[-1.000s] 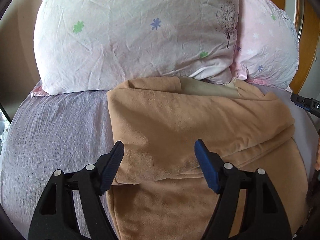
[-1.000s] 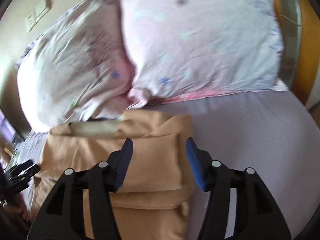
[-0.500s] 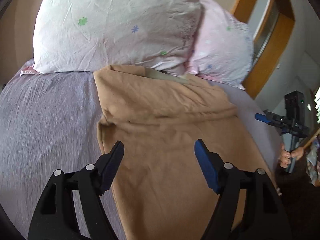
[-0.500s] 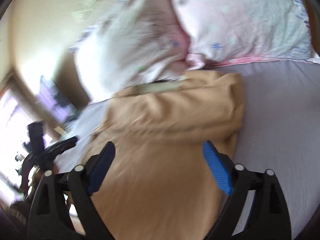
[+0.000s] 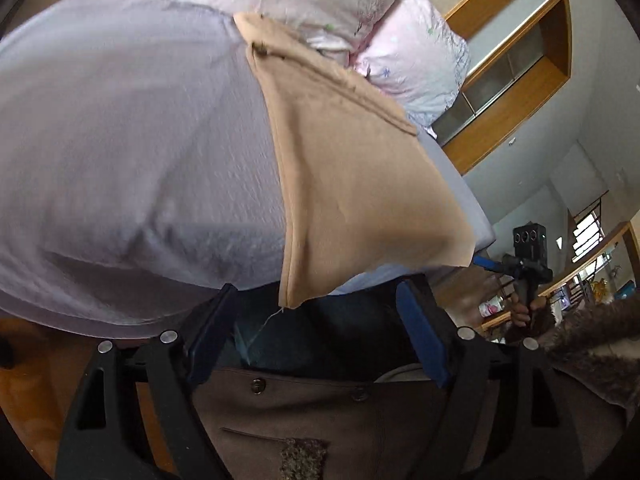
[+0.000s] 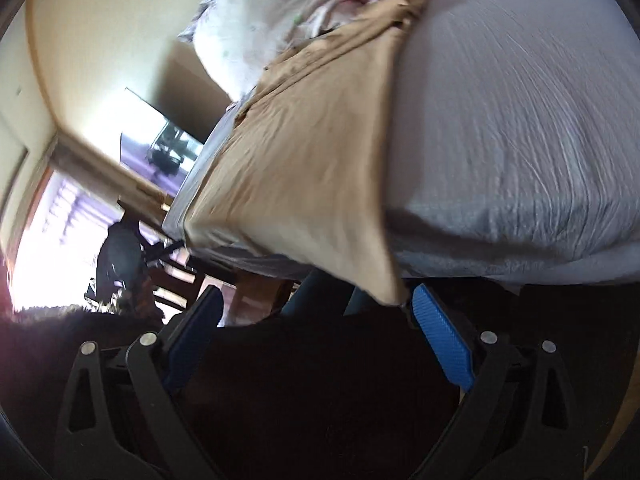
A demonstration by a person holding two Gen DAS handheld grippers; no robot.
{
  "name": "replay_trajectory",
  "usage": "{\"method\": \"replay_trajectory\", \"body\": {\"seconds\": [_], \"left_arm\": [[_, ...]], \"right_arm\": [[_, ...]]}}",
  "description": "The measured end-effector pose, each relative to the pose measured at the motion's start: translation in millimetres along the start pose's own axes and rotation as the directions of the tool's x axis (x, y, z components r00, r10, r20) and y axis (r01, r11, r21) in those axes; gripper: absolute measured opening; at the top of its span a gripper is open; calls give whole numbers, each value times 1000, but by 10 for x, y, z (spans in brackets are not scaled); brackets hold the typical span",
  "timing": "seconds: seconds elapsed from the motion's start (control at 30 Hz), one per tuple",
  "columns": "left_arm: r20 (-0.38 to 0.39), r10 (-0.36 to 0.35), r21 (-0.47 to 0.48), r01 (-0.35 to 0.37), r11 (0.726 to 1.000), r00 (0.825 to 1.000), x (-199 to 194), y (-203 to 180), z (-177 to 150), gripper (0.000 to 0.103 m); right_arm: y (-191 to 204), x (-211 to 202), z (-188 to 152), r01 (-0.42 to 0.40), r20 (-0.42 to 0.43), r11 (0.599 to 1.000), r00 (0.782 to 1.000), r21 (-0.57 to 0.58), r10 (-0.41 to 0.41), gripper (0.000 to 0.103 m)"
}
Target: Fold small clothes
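A tan garment lies stretched along the grey bed sheet, its far end folded against the pillows and its near hem hanging over the bed's front edge. It also shows in the right wrist view. My left gripper is open and empty, below the bed edge, just under the garment's near left corner. My right gripper is open and empty, below the edge; its right pad sits next to the garment's near right corner. The right gripper also appears far right in the left wrist view.
Two pale pillows lie at the head of the bed. The person's brown coat fills the space under both grippers. A wooden window frame is on the wall to the right. The bed sheet also shows in the right wrist view.
Both grippers have pulled back from the folded far end, down the garment's length, to below the bed's front edge. Both stayed open. The right gripper's jaws have widened.
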State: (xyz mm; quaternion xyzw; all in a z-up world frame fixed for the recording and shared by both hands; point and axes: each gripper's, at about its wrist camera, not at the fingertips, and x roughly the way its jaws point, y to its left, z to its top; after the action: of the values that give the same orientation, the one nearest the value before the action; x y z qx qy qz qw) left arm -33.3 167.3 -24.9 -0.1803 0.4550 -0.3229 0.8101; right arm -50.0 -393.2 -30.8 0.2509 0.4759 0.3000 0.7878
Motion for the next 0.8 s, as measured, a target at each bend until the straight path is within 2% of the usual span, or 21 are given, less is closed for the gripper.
{"method": "replay_trajectory", "body": {"seconds": [0.1, 0.17, 0.2, 0.27, 0.33, 0.4, 0.43, 0.47, 0.53, 0.63, 0.73, 0.8], "left_arm": [[-34, 7, -13, -7, 1000, 999, 247, 37, 87, 81], [-46, -9, -25, 8, 1000, 999, 346, 43, 123, 81], [-45, -24, -30, 23, 999, 999, 368, 46, 130, 79], [-35, -91, -50, 89, 995, 995, 396, 50, 138, 72], [-21, -170, -88, 168, 982, 985, 414, 70, 152, 55], [-22, -180, -132, 175, 976, 983, 437, 112, 150, 36], [-24, -172, -147, 167, 975, 985, 434, 130, 140, 27], [-12, -205, -173, 200, 964, 979, 417, 148, 126, 5], [44, -268, -198, 271, 942, 962, 289, 129, 142, 5], [105, -267, -143, 280, 949, 958, 88, -52, 306, 5], [142, -241, -62, 252, 966, 960, -12, -258, 708, 5], [182, -215, -24, 222, 975, 960, -7, -345, 1138, 5]], "right_arm": [[-189, 225, 63, -20, 0, 999, 1000, 46, 20, 96], [-301, 356, 121, -74, 6, 994, 997, 77, 74, 95], [-329, 408, 153, -106, 12, 991, 994, 81, 106, 91], [-356, 478, 143, -194, 30, 978, 981, 77, 193, 70], [-329, 531, 127, -250, 29, 967, 968, 53, 249, 24], [-285, 540, 126, -262, 25, 965, 965, 23, 261, 7], [-258, 516, 133, -267, 28, 964, 963, 10, 267, 5], [-214, 466, 151, -276, 38, 961, 960, -6, 276, 5], [-85, 328, 218, -288, 60, 956, 955, -49, 291, 5], [223, 97, 489, -291, 111, 943, 944, -164, 310, 5], [567, -27, 1020, -242, 177, 929, 938, -279, 297, 5], [701, -66, 1386, -199, 238, 930, 931, -309, 278, 5]]}}
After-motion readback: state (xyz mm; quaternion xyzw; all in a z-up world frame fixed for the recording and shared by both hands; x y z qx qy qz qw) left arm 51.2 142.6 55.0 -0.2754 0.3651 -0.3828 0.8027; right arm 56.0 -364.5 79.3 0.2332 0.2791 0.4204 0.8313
